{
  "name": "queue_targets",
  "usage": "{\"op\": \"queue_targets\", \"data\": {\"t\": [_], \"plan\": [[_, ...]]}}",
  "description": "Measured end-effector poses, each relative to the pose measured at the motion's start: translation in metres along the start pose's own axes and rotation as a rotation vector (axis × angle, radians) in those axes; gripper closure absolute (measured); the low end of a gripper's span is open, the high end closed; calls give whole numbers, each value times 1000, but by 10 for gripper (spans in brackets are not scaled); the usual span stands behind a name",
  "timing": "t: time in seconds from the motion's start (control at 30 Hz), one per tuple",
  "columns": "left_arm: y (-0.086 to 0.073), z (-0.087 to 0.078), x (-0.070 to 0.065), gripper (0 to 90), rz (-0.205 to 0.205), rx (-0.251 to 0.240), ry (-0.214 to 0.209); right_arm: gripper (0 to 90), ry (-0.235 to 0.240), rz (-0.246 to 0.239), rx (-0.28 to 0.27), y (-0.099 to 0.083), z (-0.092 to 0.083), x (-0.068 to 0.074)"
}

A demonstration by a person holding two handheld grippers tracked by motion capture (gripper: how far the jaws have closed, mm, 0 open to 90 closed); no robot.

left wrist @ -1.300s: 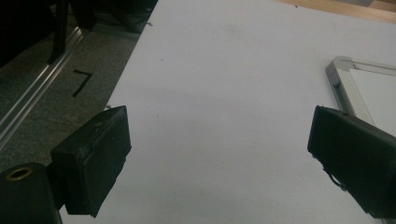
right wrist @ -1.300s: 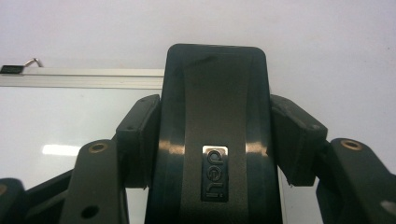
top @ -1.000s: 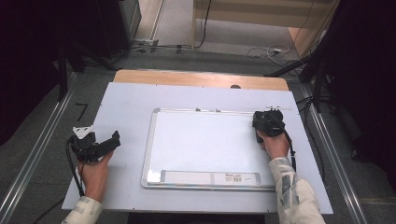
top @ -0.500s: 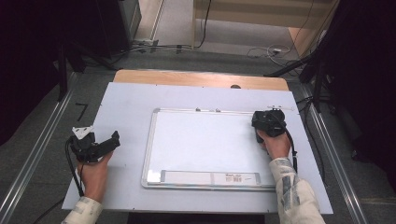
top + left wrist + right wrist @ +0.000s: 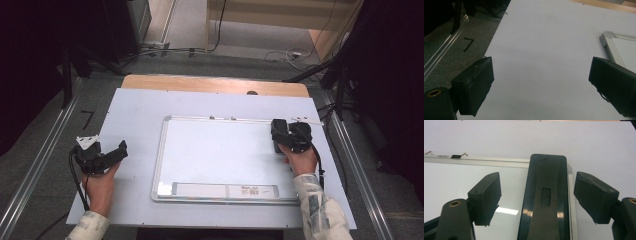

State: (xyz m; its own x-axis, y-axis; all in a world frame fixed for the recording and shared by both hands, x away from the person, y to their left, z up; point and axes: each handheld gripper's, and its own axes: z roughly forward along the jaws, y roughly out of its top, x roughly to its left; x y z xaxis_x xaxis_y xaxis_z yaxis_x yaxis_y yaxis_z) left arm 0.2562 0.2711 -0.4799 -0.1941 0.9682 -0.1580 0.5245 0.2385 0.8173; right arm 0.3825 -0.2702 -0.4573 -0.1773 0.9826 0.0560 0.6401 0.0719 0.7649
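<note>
A white-surfaced whiteboard [image 5: 220, 150] with a metal frame lies flat in the middle of the pale table [image 5: 135, 110]. A black eraser [image 5: 546, 195] rests on the board's right edge [image 5: 279, 132], lengthwise between the jaws of my right gripper [image 5: 540, 187]. Those jaws have just been opening, and a gap shows on each side of the eraser, so the pads do not press it. In the high view the right gripper [image 5: 290, 135] sits at the board's upper right corner. My left gripper [image 5: 117, 152] stands open over bare table left of the board, with nothing between its fingers [image 5: 474, 85].
The whiteboard's corner [image 5: 621, 42] shows to the right of the left gripper. A wooden strip [image 5: 215, 85] runs along the table's far edge. Metal rails [image 5: 45, 160] flank the table. Cables lie on the floor beyond.
The right gripper's dark shape at the board's corner has shifted slightly and looks a little wider. The left hand and gripper have kept still.
</note>
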Motion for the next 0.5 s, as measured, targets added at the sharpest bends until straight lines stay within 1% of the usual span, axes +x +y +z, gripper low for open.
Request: {"op": "queue_targets", "data": {"t": [0.07,0.13,0.2,0.5], "plan": [[0,0,0,65,-2,-2,0,196,28,4,-10,-2,-7,-1],[0,0,1,64,0,0,1,193,50,-4,-18,-4,-13,-2],[0,0,0,64,0,0,1,192,50,-19,-21,-6,-18,-4],[0,0,0,65,1,0,1,190,49,-16,-42,-14,-32,-14]]}}
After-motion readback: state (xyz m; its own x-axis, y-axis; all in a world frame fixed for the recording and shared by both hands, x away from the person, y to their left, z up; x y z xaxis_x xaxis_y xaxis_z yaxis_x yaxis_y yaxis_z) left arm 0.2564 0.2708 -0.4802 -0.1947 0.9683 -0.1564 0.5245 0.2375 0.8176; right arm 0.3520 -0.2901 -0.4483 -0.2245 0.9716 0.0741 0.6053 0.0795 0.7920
